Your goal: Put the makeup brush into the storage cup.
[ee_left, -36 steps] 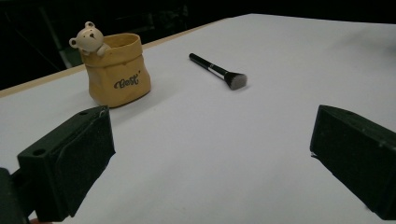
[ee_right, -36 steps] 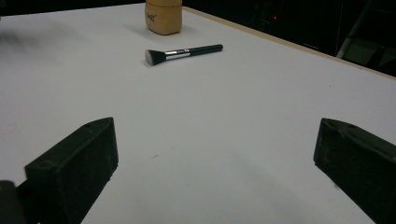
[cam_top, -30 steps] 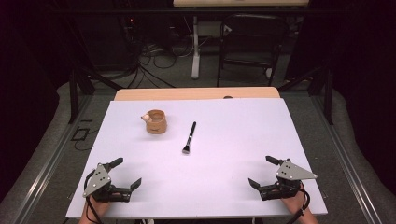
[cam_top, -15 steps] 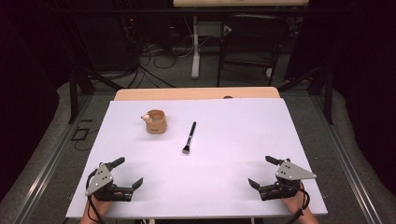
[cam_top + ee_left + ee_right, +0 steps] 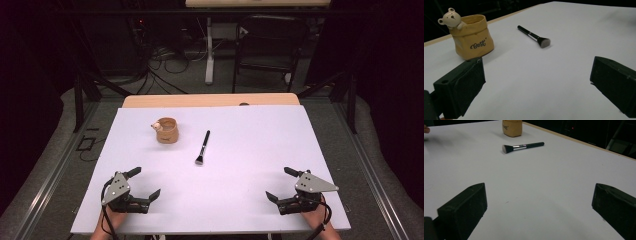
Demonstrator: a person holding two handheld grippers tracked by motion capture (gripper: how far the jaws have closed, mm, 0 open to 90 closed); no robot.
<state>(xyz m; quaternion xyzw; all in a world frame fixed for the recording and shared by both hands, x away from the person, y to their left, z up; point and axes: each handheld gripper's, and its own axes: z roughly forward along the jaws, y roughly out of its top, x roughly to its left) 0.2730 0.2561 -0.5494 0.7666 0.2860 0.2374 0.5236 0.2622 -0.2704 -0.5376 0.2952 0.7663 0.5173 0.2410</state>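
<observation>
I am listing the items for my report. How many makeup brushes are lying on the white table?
1. The makeup brush lies flat near the middle of the white table, just right of the yellow pot, bristles toward the person. The pot's inside is not visible.

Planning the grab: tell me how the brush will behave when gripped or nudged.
The brush lies flat, apart from the pot. Its thin round handle looks stiff and light, and would probably roll if nudged sideways. The glossy handle may slip in the jaws; the soft bristle head would likely squash.

On the table [image 5: 240,200], a cup [image 5: 167,130] stands left of a brush [image 5: 202,148]; both lie well beyond the two tools at the near corners.
</observation>
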